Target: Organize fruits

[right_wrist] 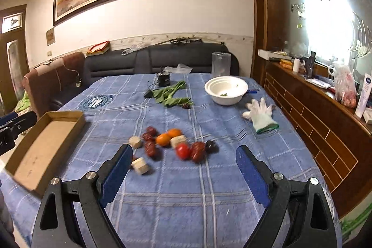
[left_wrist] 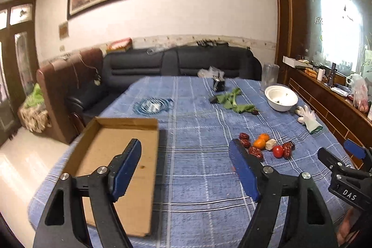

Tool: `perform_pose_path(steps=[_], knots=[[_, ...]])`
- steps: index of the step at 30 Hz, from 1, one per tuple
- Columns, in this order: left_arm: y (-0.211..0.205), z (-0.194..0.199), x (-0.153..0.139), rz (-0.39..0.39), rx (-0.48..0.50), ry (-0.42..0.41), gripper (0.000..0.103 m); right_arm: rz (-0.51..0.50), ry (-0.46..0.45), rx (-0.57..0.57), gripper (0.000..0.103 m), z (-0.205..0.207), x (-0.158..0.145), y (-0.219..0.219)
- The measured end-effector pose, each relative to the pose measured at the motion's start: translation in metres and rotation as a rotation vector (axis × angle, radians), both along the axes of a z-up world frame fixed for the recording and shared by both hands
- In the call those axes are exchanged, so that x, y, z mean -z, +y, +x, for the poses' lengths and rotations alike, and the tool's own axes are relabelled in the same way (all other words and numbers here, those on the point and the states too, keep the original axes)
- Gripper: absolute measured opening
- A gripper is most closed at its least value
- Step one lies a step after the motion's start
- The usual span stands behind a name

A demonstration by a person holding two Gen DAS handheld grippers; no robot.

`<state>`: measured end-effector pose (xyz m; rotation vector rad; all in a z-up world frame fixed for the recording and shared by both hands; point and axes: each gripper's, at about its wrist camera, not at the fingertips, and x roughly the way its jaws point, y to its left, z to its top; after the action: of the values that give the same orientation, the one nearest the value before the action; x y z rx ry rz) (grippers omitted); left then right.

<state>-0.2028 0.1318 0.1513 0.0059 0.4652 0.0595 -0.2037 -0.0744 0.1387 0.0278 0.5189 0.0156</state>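
**Both grippers wide and empty above the table**

Left gripper (left_wrist: 186, 166) and right gripper (right_wrist: 183, 169) stand spread apart at lower frame, nothing between their pads. Blue checked tablecloth (right_wrist: 186, 201) fills the middle. Cardboard tray (right_wrist: 44, 148) lies lower left. Fruits (right_wrist: 172, 145) cluster mid-frame: oranges, red dates, a tomato (right_wrist: 182, 151).

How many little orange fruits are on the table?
2. Both sit side by side, touching, in the middle of the fruit cluster on the blue cloth: one orange fruit nearer the camera, the other just behind it. None seems hidden, though the picture is blurred.
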Motion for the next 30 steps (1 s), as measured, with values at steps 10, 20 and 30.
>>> perform_pose_path(steps=[10,20,30], knots=[[0.01,-0.041,-0.028,0.043,-0.054,-0.105,0.082,0.024,-0.046,0.017,0.093,-0.037,-0.016,-0.005],[0.004,-0.006,-0.001,0.014,0.001,-0.011,0.083,0.044,0.0,0.046,0.093,-0.017,0.004,-0.041],[-0.023,0.062,0.054,0.007,0.115,0.161,0.083,-0.011,0.111,0.031,0.093,0.024,0.044,-0.072]])
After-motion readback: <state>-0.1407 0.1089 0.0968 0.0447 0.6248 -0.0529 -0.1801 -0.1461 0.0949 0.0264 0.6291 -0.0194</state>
